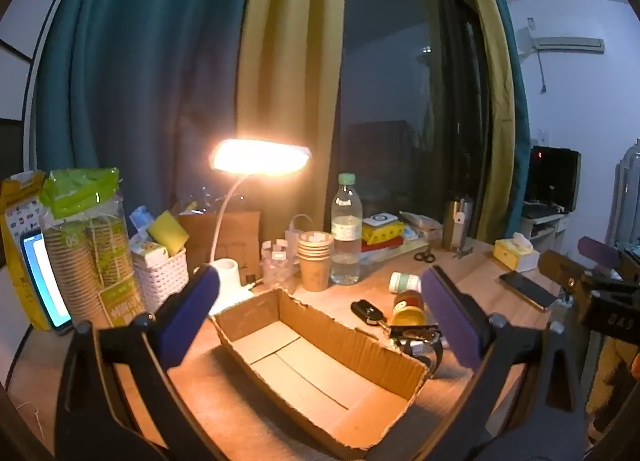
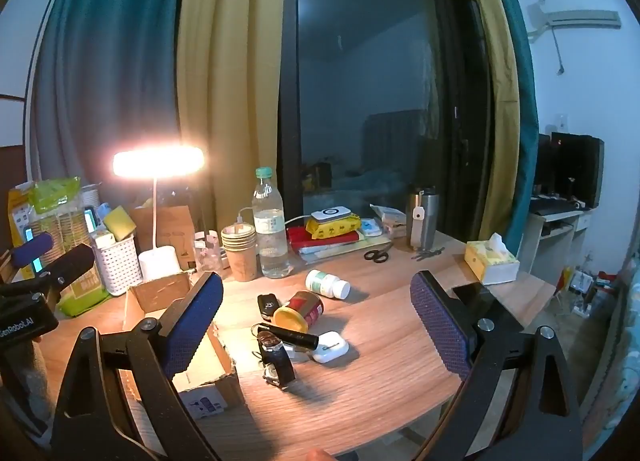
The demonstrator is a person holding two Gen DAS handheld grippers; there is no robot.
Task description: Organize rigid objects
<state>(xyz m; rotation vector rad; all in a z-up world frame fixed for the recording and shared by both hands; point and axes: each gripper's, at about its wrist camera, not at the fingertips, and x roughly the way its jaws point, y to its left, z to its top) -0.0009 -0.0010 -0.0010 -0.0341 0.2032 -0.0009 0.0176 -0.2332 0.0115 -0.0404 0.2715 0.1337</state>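
Observation:
An open, empty cardboard box (image 1: 320,369) lies on the wooden desk, under my left gripper (image 1: 320,301), which is open and empty above it. Right of the box lie a car key (image 2: 267,305), a red jar with a yellow lid (image 2: 300,311), a white pill bottle (image 2: 327,284), a black wristwatch (image 2: 276,357), a black tube (image 2: 290,336) and a white earbud case (image 2: 330,347). My right gripper (image 2: 316,325) is open and empty above these items. The box's corner (image 2: 208,377) shows at its left finger.
A lit desk lamp (image 2: 158,161), a water bottle (image 2: 271,229), stacked paper cups (image 2: 239,249), a white basket (image 2: 118,261), scissors (image 2: 377,255), a steel tumbler (image 2: 422,219), a tissue box (image 2: 491,261) and a phone (image 1: 528,289) stand around the desk. The desk's right edge is near.

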